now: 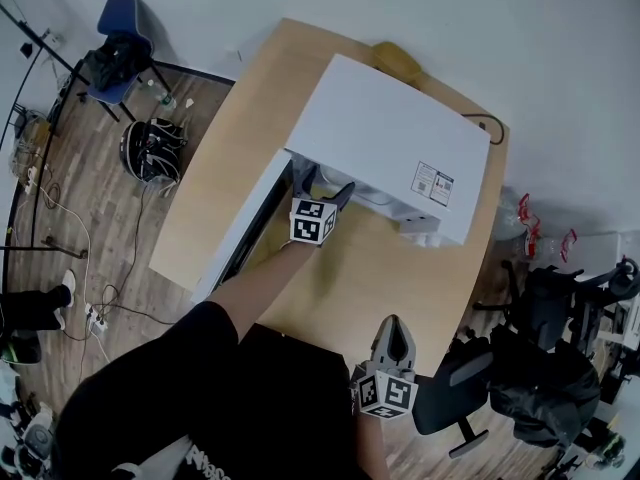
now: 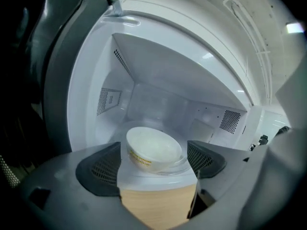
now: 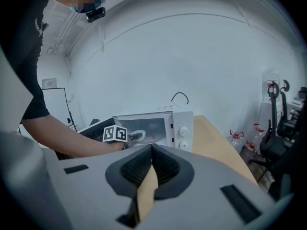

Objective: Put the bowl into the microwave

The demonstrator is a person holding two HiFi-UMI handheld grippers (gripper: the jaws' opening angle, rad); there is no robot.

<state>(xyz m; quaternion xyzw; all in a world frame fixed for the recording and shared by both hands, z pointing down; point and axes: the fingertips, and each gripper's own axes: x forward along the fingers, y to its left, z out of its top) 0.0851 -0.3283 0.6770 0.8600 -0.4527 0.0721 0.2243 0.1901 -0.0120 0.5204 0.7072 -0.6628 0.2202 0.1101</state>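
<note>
A pale wooden table [image 1: 380, 278] over plank flooring fills the middle of the head view; the white microwave [image 1: 390, 138] stands across its upper half, door [image 1: 245, 228] swung open toward the left of the frame.

My left gripper [image 1: 322, 186] is at the mouth of the oven, centre of the head view; in the left gripper view its fingers [image 2: 103, 169] stand wide apart and grip nothing. The bowl [image 2: 154, 150] sits inside the cavity on the glass turntable [image 2: 182, 165] — straight ahead of the fingertips, centred in the gap between them, mouth up; I cannot tell whether either pad brushes its wall, but it seems to rest on the glass and not on me.

My right gripper [image 1: 392, 326] hangs at the bottom centre of the head view, over the near edge of the table and well apart from the oven; its jaws are pressed together with nothing between.

As I judge it, the bowl is placed; what remains is to draw the left gripper straight back along its own line, so neither finger catches the rim. The door lies to the left — nearer my left gripper than my right.
</note>
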